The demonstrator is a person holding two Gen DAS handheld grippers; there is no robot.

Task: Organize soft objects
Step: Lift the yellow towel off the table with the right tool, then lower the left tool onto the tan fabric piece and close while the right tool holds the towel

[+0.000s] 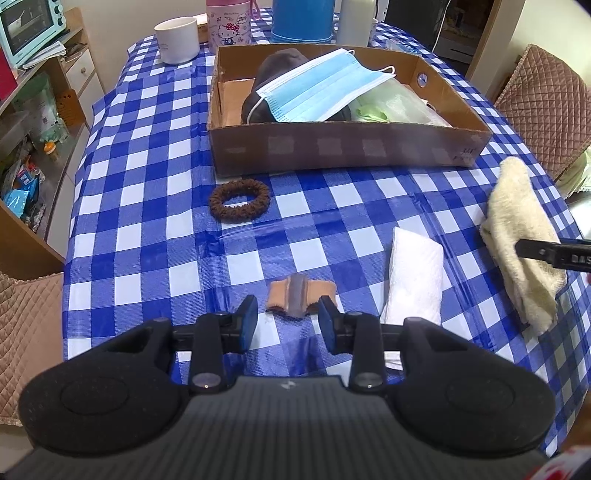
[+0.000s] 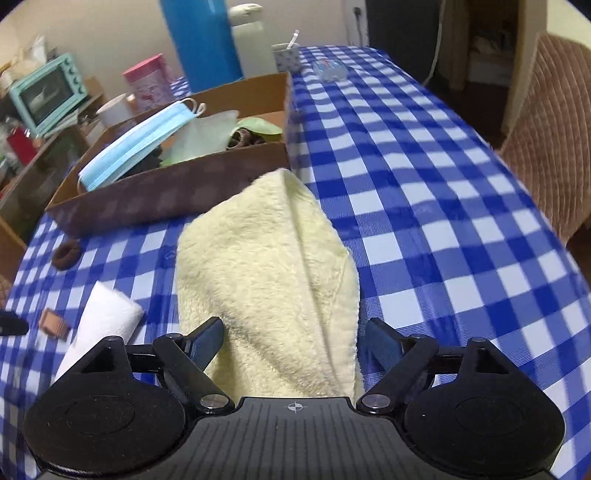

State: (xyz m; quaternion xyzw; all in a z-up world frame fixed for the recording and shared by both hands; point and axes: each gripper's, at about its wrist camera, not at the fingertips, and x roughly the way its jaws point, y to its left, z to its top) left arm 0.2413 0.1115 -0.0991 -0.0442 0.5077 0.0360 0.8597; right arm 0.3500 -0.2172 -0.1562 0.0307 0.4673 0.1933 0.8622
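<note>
Cardboard box (image 1: 343, 147) far on counter (image 1: 147, 229): surgical mask (image 1: 317, 92) over dark cloth (image 1: 273, 70), green bag (image 1: 384, 103). Left tool (image 1: 288, 321) apart, empty. Right tool (image 2: 293, 343) apart around cream towel (image 2: 266, 273).

Cardboard box (image 1: 347, 147): top open, near wall low; mask (image 1: 317, 92) and dark cloth heaped inside at left, bare floor in its left corner. Behind it, mug (image 1: 176, 38), bottles and blue flask (image 1: 301, 20) block passage. Before it, checked tablecloth (image 1: 155, 221) lies open between hair tie (image 1: 239, 199), folded tissue (image 1: 415, 273) and cream towel (image 2: 266, 280). Right of it, cloth bare.
</note>
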